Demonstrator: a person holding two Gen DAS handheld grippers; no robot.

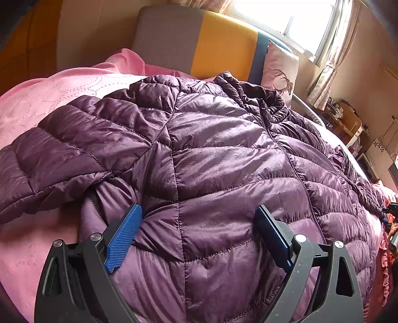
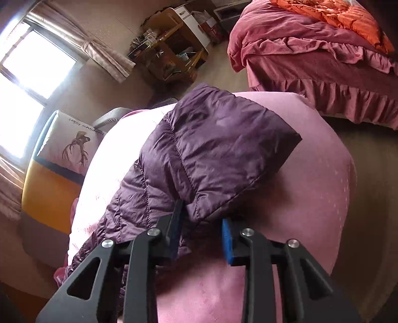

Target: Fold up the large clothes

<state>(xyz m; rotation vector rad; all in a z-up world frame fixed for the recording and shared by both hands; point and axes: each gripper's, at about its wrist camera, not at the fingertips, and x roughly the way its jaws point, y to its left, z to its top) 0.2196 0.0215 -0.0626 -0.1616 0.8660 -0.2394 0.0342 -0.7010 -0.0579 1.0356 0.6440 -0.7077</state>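
A dark purple quilted down jacket (image 1: 211, 154) lies spread, front up, across a pink bedspread stitched with dotted patterns (image 1: 49, 99), its zip running down the chest and its collar bunched at the far end, toward a padded headboard in grey, mustard-yellow and blue panels (image 1: 199, 42). A pale cushion printed with a stag's head (image 1: 281, 72) leans against that headboard, beneath a bright window hung with light patterned curtains (image 1: 286, 22). The left gripper (image 1: 199, 231) hangs over the jacket's lower body with its blue-padded fingers (image 1: 124, 238) spread wide — the puffy fabric lies between and beneath them, but neither pad presses on it. One sleeve stretches out to the left side of this view, over the bedspread. In the right wrist view, the right gripper (image 2: 202, 223) has its fingers drawn narrow on the jacket's other sleeve (image 2: 214, 149), close to the cuff; the cuff end stands lifted off the bedspread and sticks out beyond the fingertips, while the rest of the sleeve trails back to the left toward the jacket's body. The fabric sits between the two pads, so the grip reads as closed on the sleeve. Beyond it stand a second bed with a ruffled rose-pink cover and an orange quilt (image 2: 323, 57) and a cluttered wooden shelf unit (image 2: 169, 54) — both well apart from the jacket.
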